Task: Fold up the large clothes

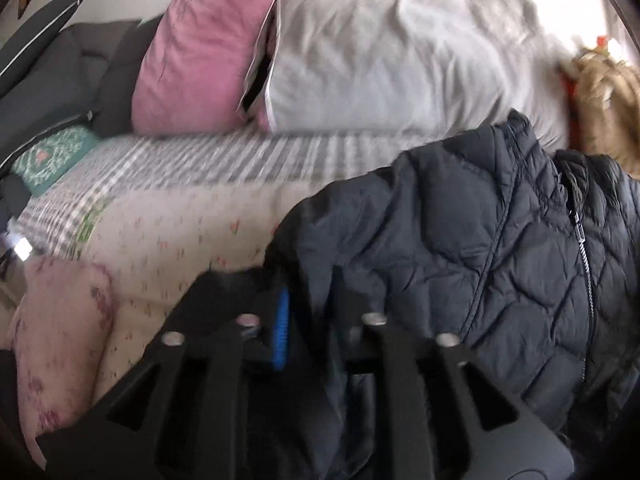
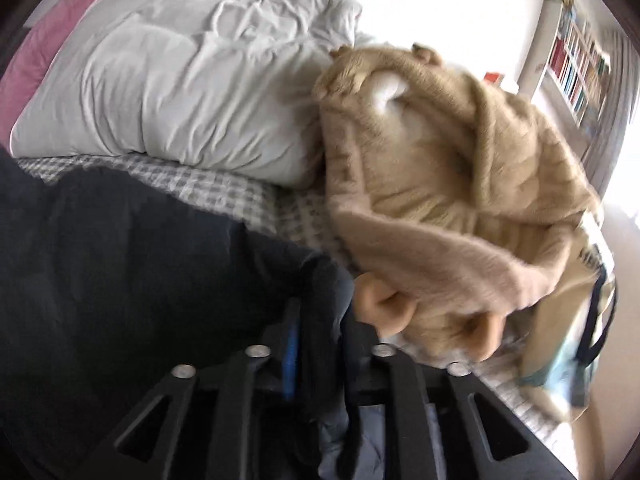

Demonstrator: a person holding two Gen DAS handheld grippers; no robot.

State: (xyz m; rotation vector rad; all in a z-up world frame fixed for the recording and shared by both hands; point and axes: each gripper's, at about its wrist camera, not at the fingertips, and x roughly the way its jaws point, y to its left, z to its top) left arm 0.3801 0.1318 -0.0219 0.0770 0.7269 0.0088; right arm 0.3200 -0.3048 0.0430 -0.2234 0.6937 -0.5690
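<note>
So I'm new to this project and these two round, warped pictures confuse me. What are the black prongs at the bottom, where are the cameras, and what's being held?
No robot here: a person holds a pair of tongs in each hand, with a wide-angle camera on each looking forward along its fingers, hence the round warp. One picture is from the left tongs, the other from the right tongs. The black prongs are the tongs themselves. Both appear shut on a dark quilted jacket with a front zip, held over a bed with a checked sheet. On the bed lie a pink pillow, a pale grey pillow and a tan fluffy garment. Both pictures are blurred by motion.
</note>
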